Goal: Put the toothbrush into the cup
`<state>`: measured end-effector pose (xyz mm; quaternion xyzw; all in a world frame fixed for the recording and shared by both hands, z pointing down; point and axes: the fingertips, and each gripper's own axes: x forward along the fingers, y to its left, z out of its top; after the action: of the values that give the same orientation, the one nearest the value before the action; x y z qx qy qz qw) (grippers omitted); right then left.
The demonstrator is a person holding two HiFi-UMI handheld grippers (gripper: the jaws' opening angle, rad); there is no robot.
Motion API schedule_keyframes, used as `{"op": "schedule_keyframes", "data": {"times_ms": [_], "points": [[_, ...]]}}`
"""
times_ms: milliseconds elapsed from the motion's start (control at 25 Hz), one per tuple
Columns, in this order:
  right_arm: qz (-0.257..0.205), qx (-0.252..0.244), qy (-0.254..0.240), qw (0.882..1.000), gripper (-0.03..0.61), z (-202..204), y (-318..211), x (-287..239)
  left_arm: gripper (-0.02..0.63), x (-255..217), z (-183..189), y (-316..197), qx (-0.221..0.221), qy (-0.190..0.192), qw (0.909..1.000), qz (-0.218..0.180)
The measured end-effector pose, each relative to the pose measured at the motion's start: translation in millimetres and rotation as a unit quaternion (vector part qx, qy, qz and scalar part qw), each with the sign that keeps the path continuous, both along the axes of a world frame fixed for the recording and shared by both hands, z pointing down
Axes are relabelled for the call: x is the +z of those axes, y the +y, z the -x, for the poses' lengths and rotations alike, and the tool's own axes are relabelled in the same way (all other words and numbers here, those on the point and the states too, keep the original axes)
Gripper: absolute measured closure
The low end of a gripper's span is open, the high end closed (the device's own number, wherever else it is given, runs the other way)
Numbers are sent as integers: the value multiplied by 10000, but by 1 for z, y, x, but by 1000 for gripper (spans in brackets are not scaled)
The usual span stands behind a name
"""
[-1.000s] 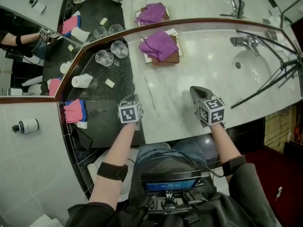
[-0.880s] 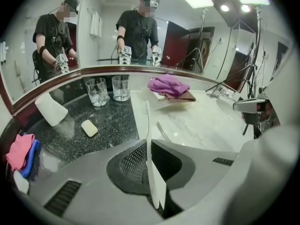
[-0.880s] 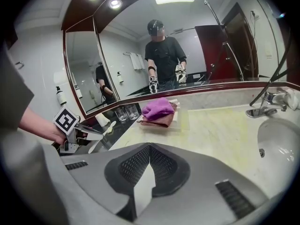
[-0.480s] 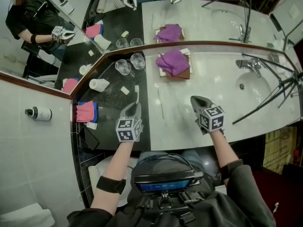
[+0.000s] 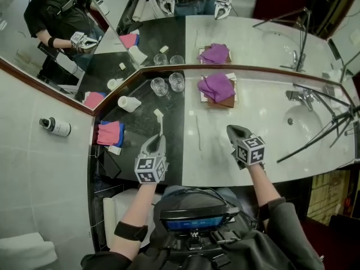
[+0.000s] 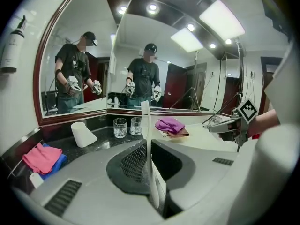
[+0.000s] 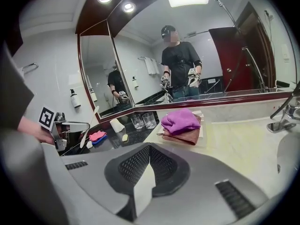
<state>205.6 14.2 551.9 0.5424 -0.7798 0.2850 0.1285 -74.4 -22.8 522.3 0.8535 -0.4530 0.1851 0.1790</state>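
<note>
One toothbrush (image 6: 146, 125), white and slim, stands nearly upright between the jaws of my left gripper (image 5: 157, 141). The jaws are closed onto its lower handle, and the rest of the brush rises past them toward the top of the left gripper view. In the head view this gripper sits at lower centre-left, over the dark part of the counter (image 5: 135, 122), with the brush pointing up the frame.

The cup (image 5: 129, 103), a white one, lies on its side on that dark surface, up and to the left of the brush and apart from it. A small pale block (image 5: 158, 112) lies near the brush's far end in the head view. Further up the frame two glasses (image 5: 160, 86) stand upright side by side near the mirror (image 5: 169, 32). At the left edge of the dark surface a pink cloth (image 5: 109, 133) lies on top of a blue one.

My right gripper (image 5: 236, 133) is at lower centre-right, over the pale part of the counter, with its jaws pressed together and nothing between them. Above it in the frame a purple cloth (image 5: 216, 86) is bunched on a brown board, and a faucet (image 5: 297, 96) stands at the sink (image 5: 306, 122) on the right.
</note>
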Motion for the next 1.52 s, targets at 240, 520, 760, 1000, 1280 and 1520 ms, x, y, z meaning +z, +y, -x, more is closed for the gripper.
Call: {"op": "schedule_keyframes", "data": {"times_ms": [240,520,760,1000,1280,1520], "points": [[-44,-371,-70,9993,558,35,-14,-11,586,-5,7,-6,-94,167,9998,-113],[-56,-893,-168,9959,558,85,-29,-19,586,-11,10,-29,-130,280,9991,-281],[-91,-1345,-217,9906,558,131,-49,-26,586,-22,13,-66,-122,329,9980,-535],[-90,-1773,-228,9839,558,180,-70,-23,586,-24,16,-107,-104,480,9957,-790],[-63,-2020,-269,9790,558,223,-102,-7,586,-16,21,-160,-78,596,9915,-1156],[0,-2118,-342,9767,558,247,-124,14,586,-9,21,-200,26,657,9867,-1484]]}}
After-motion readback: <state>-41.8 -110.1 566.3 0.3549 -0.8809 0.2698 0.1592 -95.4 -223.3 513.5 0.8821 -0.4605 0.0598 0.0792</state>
